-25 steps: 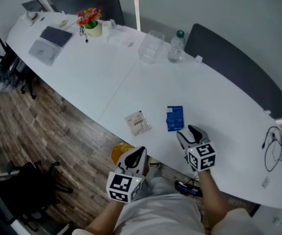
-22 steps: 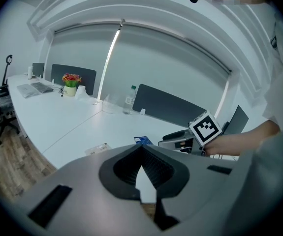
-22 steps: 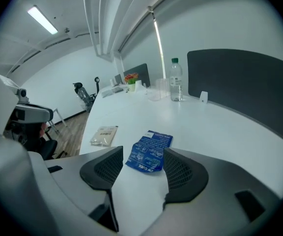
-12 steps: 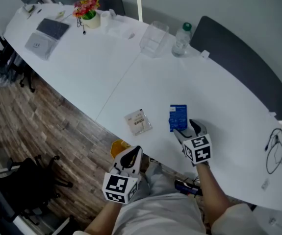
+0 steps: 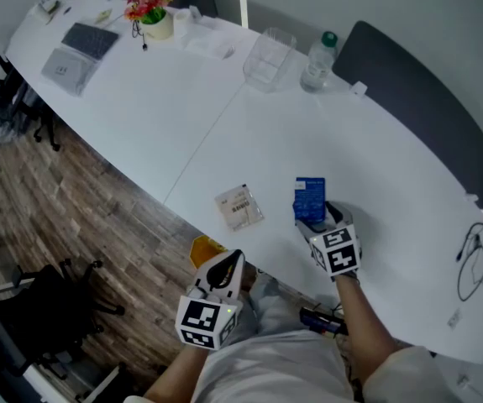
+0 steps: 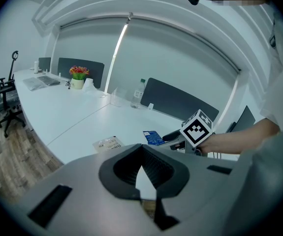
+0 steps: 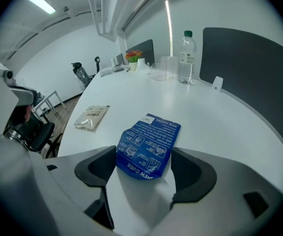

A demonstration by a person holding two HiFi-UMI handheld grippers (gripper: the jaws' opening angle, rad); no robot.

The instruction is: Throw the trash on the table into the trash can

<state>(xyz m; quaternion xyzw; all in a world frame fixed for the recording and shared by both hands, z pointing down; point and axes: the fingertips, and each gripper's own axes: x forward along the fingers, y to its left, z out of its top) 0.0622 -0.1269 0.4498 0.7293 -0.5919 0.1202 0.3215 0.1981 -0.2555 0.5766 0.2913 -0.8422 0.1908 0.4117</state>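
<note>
Right tongs [image 7: 143, 173]: jaws just been opening, now spread wide, straddling the near end of the blue packet [image 7: 148, 144] on the table [image 7: 220, 122], no pinch yet. I should push toward 12 o'clock, stay low, then close. Left tongs [image 6: 141, 156], at the packet's 7 o'clock, are pressed together and empty.

The blue packet [image 7: 148, 144] looks like glossy plastic, the white table [image 5: 182, 124] smooth, the floor [image 5: 81, 225] grainy wood.

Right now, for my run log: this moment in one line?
right tool: jaws just opened wide, blue packet between them | left tool: shut, empty | second packet: lying on table
</note>
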